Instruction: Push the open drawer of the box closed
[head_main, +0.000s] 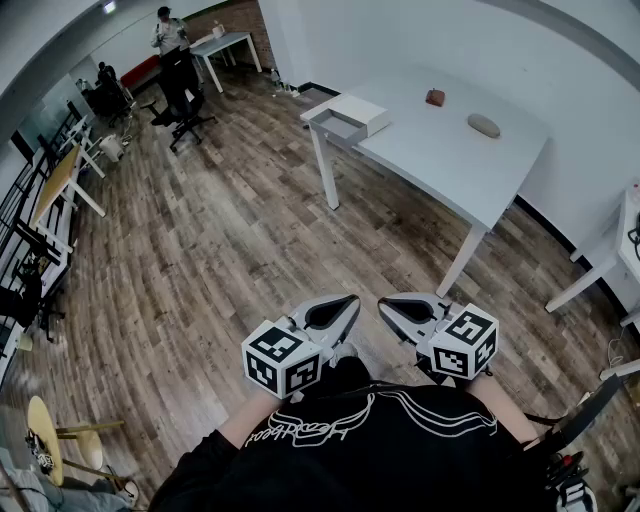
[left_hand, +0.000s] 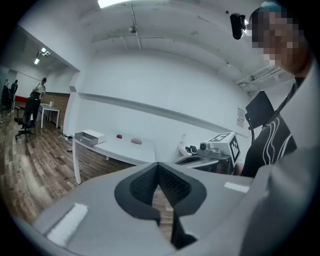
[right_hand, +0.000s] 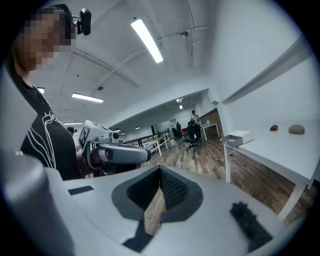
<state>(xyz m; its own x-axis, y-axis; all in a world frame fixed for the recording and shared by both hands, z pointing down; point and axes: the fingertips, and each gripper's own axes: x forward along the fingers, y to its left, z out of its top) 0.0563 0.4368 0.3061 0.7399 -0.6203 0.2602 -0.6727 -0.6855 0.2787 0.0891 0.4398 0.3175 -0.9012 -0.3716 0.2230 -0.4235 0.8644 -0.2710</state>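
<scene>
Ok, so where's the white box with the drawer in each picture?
Head view: the box is near the top, a little right of middle, on a corner of the white table.
Left gripper view: the box is small, left of middle, at the left end of the table.
Right gripper view: the box is small, right of middle, at the left end of the table.
Shared landmark: the white table by the wall.
</scene>
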